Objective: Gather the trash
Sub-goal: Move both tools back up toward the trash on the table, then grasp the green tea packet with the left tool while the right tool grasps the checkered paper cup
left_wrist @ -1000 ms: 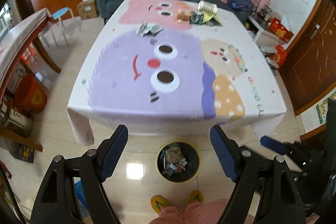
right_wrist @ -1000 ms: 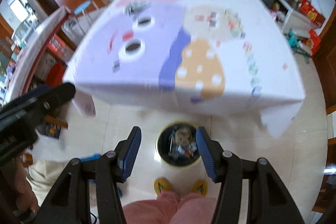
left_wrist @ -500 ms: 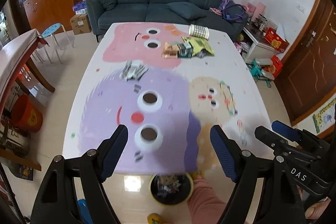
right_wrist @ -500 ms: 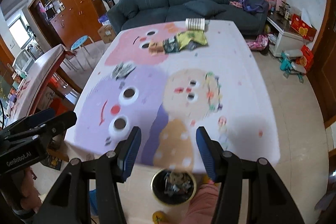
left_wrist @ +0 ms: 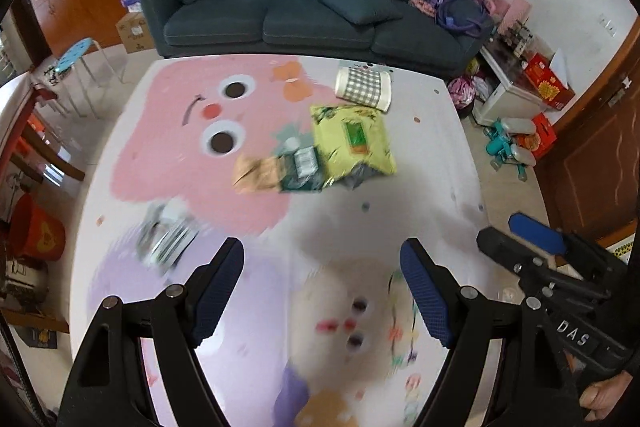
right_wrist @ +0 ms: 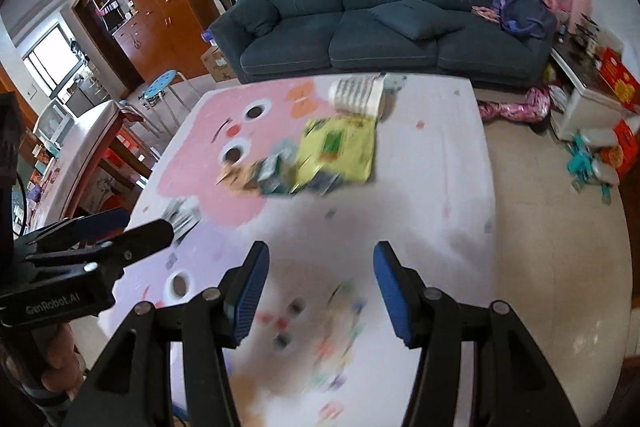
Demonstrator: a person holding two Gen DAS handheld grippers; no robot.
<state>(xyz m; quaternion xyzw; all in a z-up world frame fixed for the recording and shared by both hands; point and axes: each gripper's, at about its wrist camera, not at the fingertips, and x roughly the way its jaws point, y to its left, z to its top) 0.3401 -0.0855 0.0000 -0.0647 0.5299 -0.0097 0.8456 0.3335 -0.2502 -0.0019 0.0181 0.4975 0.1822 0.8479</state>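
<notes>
Centrally, crinkled yellow wrapper [left_wrist: 352,139], checked roll [left_wrist: 363,89]

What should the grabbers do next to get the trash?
Probably reach the left gripper forward to the silvery wrapper, the nearest trash. Both grippers are open and empty, the right gripper too, and the yellow bag pile lies farther up the table.

Left gripper [left_wrist: 322,291]: jaws wide apart, nothing between the blue pads [left_wrist: 218,291]; held above the table [left_wrist: 432,163], pointing toward its far end. Right gripper [right_wrist: 320,293]: jaws apart, nothing held; above the table, just beside the left one. Right hand [left_wrist: 600,397]: wrapped round its handle. Left hand [right_wrist: 60,359]: gripping its handle.
</notes>
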